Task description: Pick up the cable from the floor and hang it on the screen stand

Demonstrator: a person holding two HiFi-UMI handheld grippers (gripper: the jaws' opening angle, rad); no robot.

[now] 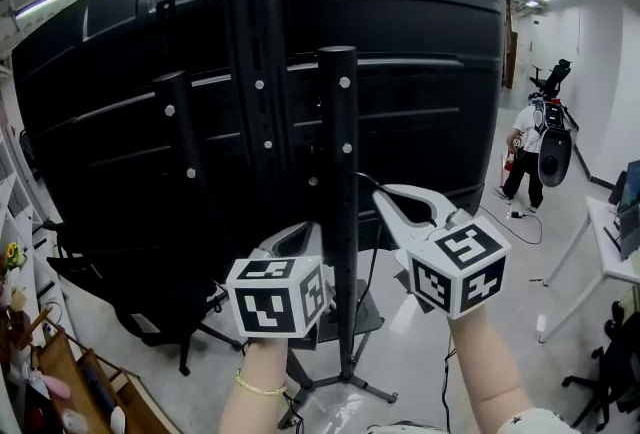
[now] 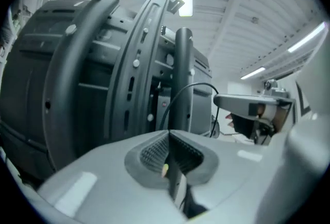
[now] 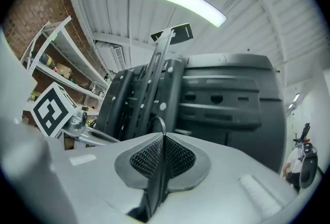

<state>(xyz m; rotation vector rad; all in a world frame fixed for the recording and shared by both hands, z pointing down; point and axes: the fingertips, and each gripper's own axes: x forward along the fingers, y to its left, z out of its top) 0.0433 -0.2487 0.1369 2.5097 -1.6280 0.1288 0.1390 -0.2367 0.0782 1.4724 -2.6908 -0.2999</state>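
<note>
A thin black cable (image 2: 196, 83) runs between my two grippers, close in front of the screen stand. My left gripper (image 1: 300, 230) is shut on it; the cable arcs up from the pads (image 2: 154, 153) and over toward the right gripper (image 2: 247, 105). My right gripper (image 1: 383, 194) is also shut on the cable (image 3: 159, 124), which loops just past its closed jaws. Both grippers are held up beside the stand's black upright post (image 1: 340, 172), left of it and right of it. Behind stands the wide centre column (image 1: 255, 72) and the back of the large black screen (image 1: 430, 72). More cable hangs down toward the floor (image 1: 372, 267).
The stand's legs (image 1: 345, 382) spread on the glossy floor below my hands. Shelves with small items (image 1: 40, 362) stand at the lower left. A white table (image 1: 605, 252) and a dark chair (image 1: 610, 352) are at the right. A person (image 1: 525, 147) stands far off at the right.
</note>
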